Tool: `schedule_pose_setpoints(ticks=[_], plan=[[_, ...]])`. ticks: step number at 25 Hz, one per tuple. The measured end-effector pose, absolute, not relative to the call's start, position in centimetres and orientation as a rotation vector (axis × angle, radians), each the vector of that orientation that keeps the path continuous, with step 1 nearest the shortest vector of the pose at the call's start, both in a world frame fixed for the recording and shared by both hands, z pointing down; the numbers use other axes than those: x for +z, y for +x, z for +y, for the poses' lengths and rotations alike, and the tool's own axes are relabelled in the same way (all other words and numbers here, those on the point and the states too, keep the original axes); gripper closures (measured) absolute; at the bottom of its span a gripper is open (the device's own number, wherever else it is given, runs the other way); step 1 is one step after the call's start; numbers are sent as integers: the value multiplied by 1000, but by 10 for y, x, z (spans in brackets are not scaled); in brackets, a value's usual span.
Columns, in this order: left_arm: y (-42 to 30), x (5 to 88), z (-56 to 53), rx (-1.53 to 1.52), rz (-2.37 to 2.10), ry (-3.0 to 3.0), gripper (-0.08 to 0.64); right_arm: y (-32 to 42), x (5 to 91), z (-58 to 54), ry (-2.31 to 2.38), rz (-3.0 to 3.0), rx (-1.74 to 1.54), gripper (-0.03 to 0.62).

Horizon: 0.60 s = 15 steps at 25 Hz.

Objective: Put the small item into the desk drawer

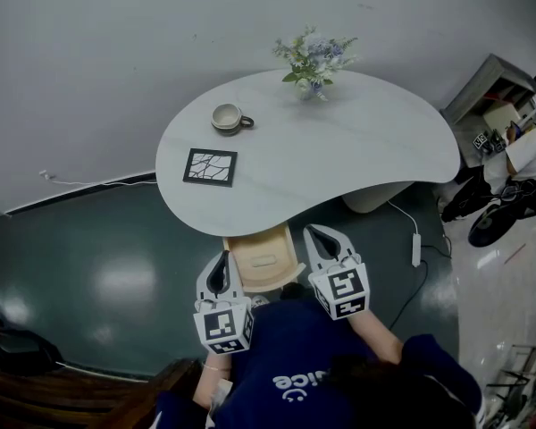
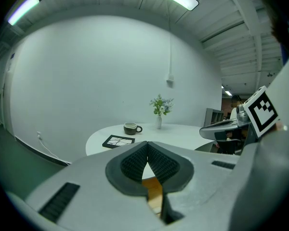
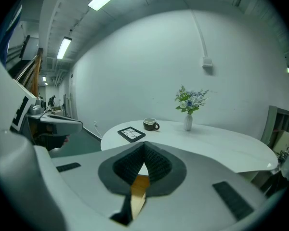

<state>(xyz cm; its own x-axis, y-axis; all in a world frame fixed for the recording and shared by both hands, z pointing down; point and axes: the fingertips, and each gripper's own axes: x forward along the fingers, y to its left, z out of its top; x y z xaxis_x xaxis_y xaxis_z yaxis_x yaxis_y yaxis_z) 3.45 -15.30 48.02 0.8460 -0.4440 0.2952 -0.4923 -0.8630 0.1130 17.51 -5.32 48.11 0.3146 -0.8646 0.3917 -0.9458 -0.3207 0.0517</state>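
We hover our left gripper [image 1: 219, 273] and right gripper [image 1: 320, 238] before the white table [image 1: 366, 141], both pressed together, empty.

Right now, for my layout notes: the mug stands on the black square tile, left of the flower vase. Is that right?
No. The mug stands on the bare table, apart from the black square tile, as the head view shows. It is left of the flower vase.
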Motion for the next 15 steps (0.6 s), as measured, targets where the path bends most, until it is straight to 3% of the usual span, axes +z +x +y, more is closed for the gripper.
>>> schedule_pose_setpoints(ticks=[15], plan=[[31, 488, -150, 434, -731, 2828, 557, 166, 491, -53, 2256, -1676, 442, 586]])
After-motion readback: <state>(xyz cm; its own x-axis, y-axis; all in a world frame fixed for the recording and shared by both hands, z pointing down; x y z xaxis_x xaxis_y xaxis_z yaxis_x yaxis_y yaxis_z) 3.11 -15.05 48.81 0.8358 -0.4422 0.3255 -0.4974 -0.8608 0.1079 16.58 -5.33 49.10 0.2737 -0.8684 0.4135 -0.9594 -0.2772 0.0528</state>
